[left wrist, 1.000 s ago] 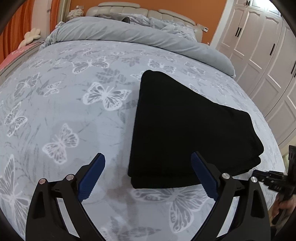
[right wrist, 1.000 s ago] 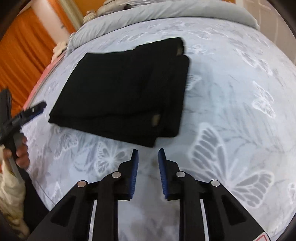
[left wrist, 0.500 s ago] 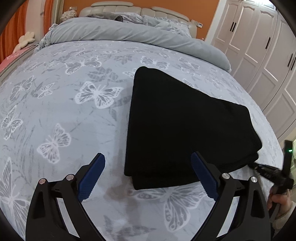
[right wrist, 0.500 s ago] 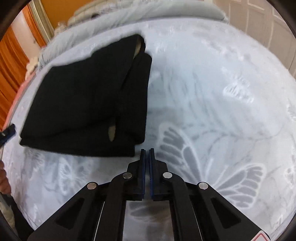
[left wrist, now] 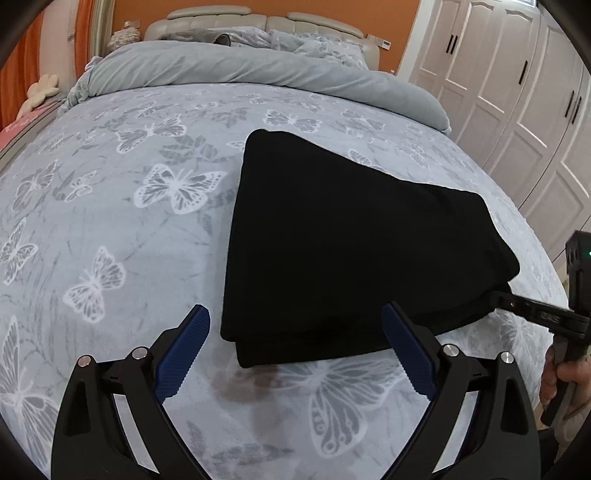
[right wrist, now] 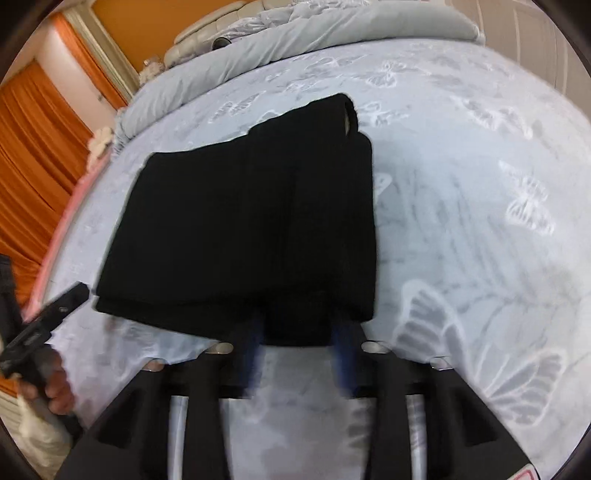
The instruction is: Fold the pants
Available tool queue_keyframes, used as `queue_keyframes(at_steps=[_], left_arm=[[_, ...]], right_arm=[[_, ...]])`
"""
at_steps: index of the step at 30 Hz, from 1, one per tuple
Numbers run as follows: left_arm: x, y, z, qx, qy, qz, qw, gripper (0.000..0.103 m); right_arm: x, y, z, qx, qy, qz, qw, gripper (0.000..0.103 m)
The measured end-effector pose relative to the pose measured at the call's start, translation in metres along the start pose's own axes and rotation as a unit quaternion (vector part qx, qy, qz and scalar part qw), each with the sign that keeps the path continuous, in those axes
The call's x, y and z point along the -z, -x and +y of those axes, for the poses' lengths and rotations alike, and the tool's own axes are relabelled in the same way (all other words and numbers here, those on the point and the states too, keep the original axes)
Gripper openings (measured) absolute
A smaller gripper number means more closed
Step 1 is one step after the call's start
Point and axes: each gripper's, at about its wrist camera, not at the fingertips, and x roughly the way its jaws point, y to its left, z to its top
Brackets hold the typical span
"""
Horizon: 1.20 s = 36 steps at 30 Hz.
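Note:
The black pants (left wrist: 343, 243) lie folded into a thick rectangle on the butterfly bedsheet (left wrist: 110, 229). My left gripper (left wrist: 295, 314) is open and wide just above the bed, its blue pads on either side of the stack's near left corner without touching it. In the right wrist view the pants (right wrist: 240, 229) fill the middle. My right gripper (right wrist: 297, 332) is blurred; its jaws are opening, and the pants' near edge sits between them. From the left wrist view, one right finger (left wrist: 532, 310) reaches the stack's right corner.
A rolled grey duvet (left wrist: 240, 70) and a padded headboard (left wrist: 258, 22) lie at the far end of the bed. White wardrobe doors (left wrist: 524, 96) stand on the right. Orange curtains (right wrist: 33, 158) hang on the left. A hand (right wrist: 55, 384) holds the left gripper.
Half a second ago the right jaws were shut just short of the pants. Now they stand apart around the near edge. The left gripper has barely moved.

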Motion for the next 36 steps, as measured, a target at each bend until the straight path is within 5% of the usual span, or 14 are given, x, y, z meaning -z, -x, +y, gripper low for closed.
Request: queue_keyframes(at_steps=[4,6,9,13,14,16,17,20,24,26,27,29,34,36], left_arm=[[-0.001,0.006,0.002,0.003,0.001,-0.009,1.0,0.092],[0.0,0.004,0.002,0.002,-0.001,-0.003,1.0,0.092],[0.0,0.001,0.004,-0.004,0.006,0.003,1.0,0.092],[-0.004,0.009,0.007,0.01,0.022,-0.008,0.9997,0.092],[-0.004,0.01,0.007,0.007,0.021,-0.01,0.9997,0.092],[-0.003,0.009,0.005,0.0,0.014,-0.011,0.9998,0.093],[-0.002,0.007,0.004,-0.004,0.009,-0.008,0.9999,0.093],[0.0,0.008,0.002,-0.003,0.001,-0.005,1.0,0.092],[-0.001,0.021,0.002,0.006,0.0,-0.011,0.9999,0.093],[-0.001,0.023,0.003,-0.002,-0.007,-0.016,0.9998,0.094],[-0.001,0.021,0.002,-0.009,-0.009,-0.016,0.9998,0.094],[0.001,0.011,0.003,-0.018,-0.011,0.002,0.9998,0.094],[0.007,0.006,-0.002,-0.018,-0.019,0.008,0.9996,0.094],[0.012,0.006,-0.013,-0.022,-0.05,0.003,0.9985,0.094]], right_arm=[[-0.006,0.034,-0.004,0.02,0.016,-0.05,0.998,0.024],[-0.002,0.0,-0.025,0.037,-0.005,0.015,0.999,0.026],[-0.004,0.016,-0.027,0.017,-0.041,-0.009,0.999,0.032],[-0.015,0.06,-0.002,0.019,-0.008,-0.093,0.995,0.076],[-0.021,0.06,0.002,0.018,-0.006,-0.103,0.995,0.078],[-0.029,0.046,0.006,0.023,-0.005,-0.086,0.996,0.073],[-0.034,0.029,0.006,0.03,-0.006,-0.062,0.998,0.046],[-0.036,0.006,0.009,0.065,0.002,-0.029,0.997,0.006],[-0.031,0.069,0.026,-0.017,0.015,-0.088,0.996,0.005],[-0.022,0.07,0.015,-0.005,0.013,-0.088,0.996,0.004],[-0.02,0.048,-0.003,0.017,-0.006,-0.048,0.999,0.005],[-0.017,0.012,-0.029,0.034,-0.03,0.024,0.999,0.016],[-0.019,0.055,-0.007,0.01,-0.007,-0.058,0.998,0.039],[-0.014,0.055,0.001,-0.02,-0.002,-0.045,0.999,0.047]])
